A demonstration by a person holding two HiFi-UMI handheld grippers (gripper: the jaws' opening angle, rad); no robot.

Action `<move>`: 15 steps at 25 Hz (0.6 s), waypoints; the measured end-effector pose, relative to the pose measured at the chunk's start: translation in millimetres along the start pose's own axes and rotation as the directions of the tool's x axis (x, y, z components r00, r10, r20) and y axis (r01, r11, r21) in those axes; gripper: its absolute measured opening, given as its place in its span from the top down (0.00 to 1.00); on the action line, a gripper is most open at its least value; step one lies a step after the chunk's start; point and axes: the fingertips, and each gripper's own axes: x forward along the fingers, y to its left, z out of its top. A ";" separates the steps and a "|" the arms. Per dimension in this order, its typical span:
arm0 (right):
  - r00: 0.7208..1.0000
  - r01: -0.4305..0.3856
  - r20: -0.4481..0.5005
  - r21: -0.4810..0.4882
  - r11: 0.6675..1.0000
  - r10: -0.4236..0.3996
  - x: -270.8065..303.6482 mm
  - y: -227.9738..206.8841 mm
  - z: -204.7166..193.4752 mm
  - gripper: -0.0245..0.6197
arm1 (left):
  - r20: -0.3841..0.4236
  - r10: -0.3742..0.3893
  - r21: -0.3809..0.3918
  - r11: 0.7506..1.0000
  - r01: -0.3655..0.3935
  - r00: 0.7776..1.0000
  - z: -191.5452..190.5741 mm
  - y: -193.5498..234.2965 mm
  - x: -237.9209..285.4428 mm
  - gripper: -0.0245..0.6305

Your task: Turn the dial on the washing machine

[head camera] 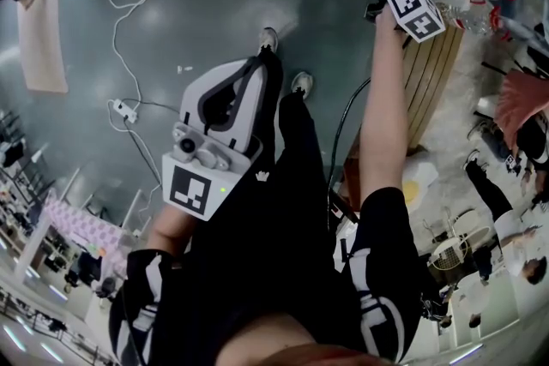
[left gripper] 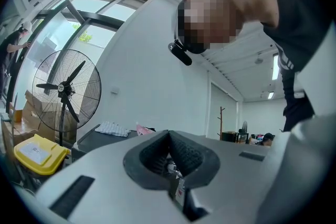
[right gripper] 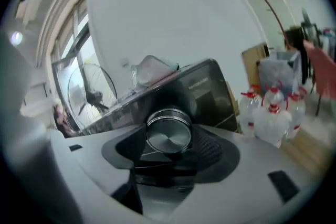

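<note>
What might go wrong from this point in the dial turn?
1. The right tool appears closed on the dial, which is smooth, shiny metal. The pads could slip as it twists, so the dial may not turn.
2. The person's right arm looks stretched far forward, which may leave little room to rotate.
3. A power strip with a white cable lies on the floor to the person's left. A sideways step could snag it.
</note>
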 end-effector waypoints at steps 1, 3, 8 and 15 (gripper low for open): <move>1.000 -0.023 0.007 0.088 0.996 0.023 0.1 -2.6 0.0 0.51 | 0.000 -0.001 0.000 1.000 0.001 1.000 -1.0 -0.6 0.7 0.93; 1.000 -0.014 0.025 0.076 0.997 0.012 -1.2 -6.4 1.9 0.51 | -0.002 -0.004 0.000 1.000 0.004 1.000 -3.6 -2.5 2.2 0.93; 0.995 0.098 0.018 -0.407 0.908 -0.099 1.3 7.9 2.2 0.48 | -0.007 -0.005 0.005 1.000 0.005 1.000 -7.0 -3.3 3.2 0.93; 0.999 -0.028 0.024 0.084 0.996 0.026 3.2 0.9 4.2 0.52 | -0.007 -0.016 -0.011 1.000 0.016 1.000 -6.2 6.6 1.8 0.93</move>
